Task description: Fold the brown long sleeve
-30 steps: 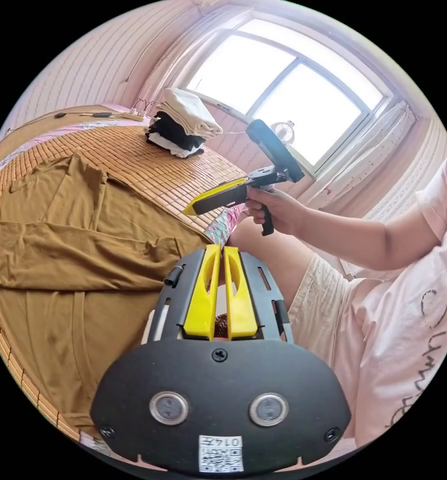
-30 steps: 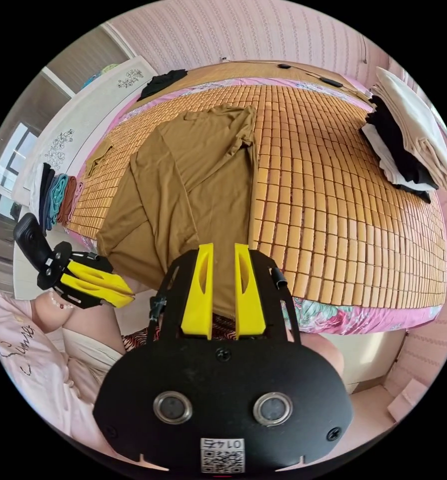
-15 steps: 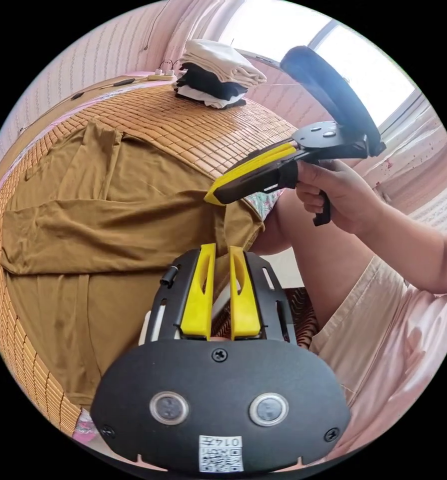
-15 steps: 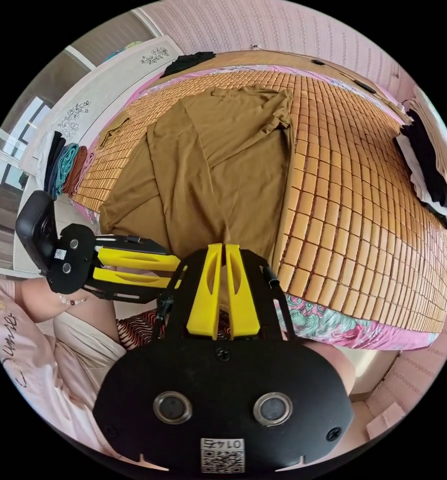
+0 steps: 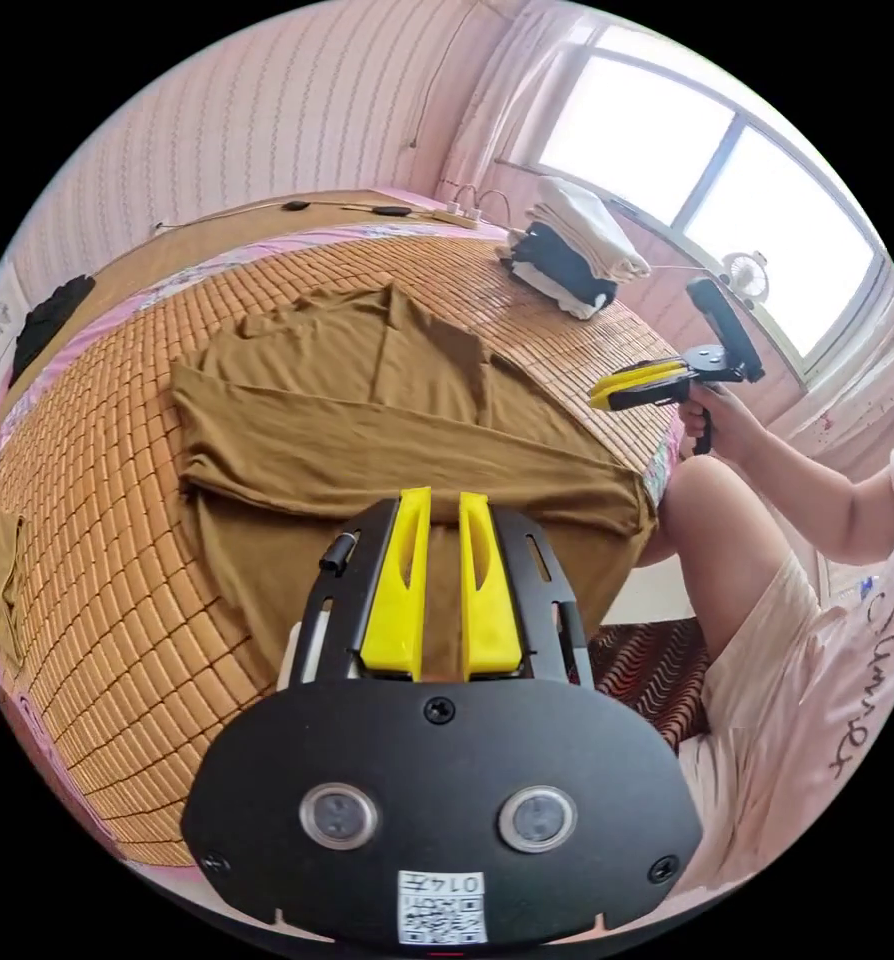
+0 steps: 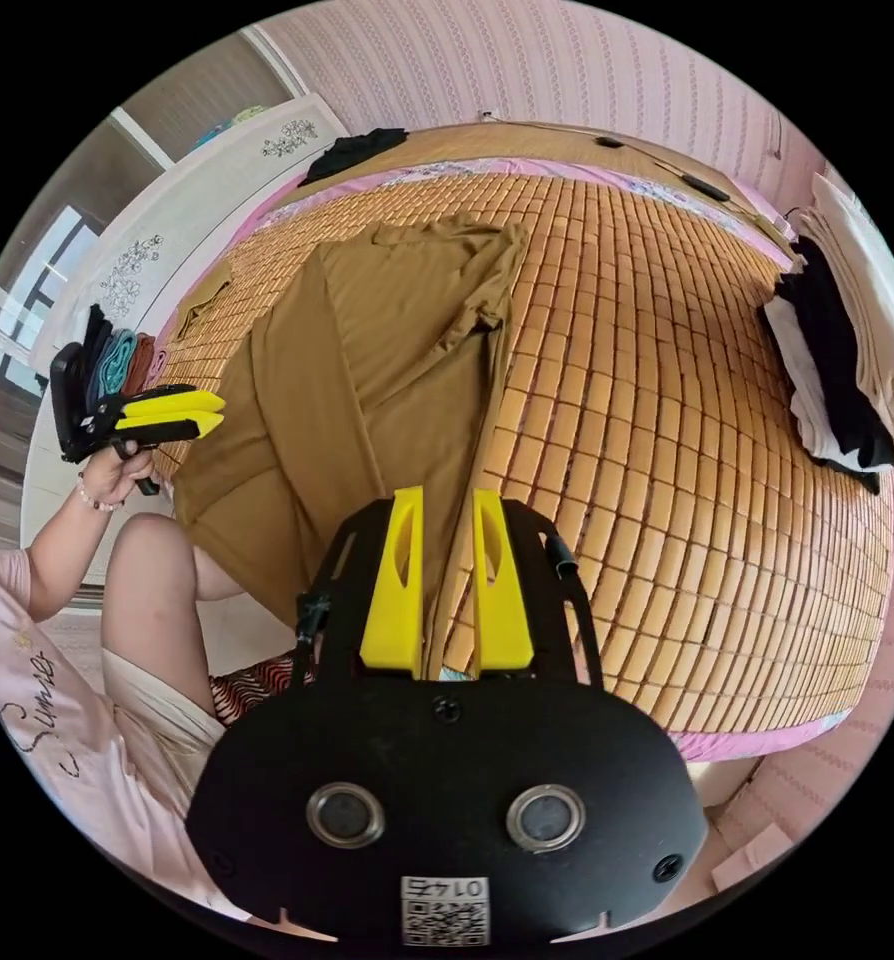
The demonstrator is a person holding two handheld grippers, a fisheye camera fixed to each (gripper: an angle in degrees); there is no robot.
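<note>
The brown long sleeve lies flat on the bed's bamboo mat, one sleeve folded across its body and its hem at the mat's near edge. My left gripper hovers above the hem, its jaws slightly apart with nothing between them. The right gripper is held in a hand off the shirt's right side. In the right gripper view the shirt runs away from my right gripper, which is open over its side edge. The left gripper hangs beside the shirt's other side, holding nothing.
A stack of folded white and black clothes sits at the mat's far corner, also seen as the stack. A small brown piece and a black item lie on the mat. The person's knee is at the bed's edge.
Both grippers have drawn back from the shirt's hem and moved apart to either side. The right gripper's jaws have gone from nearly shut to open. The shirt lies still.
</note>
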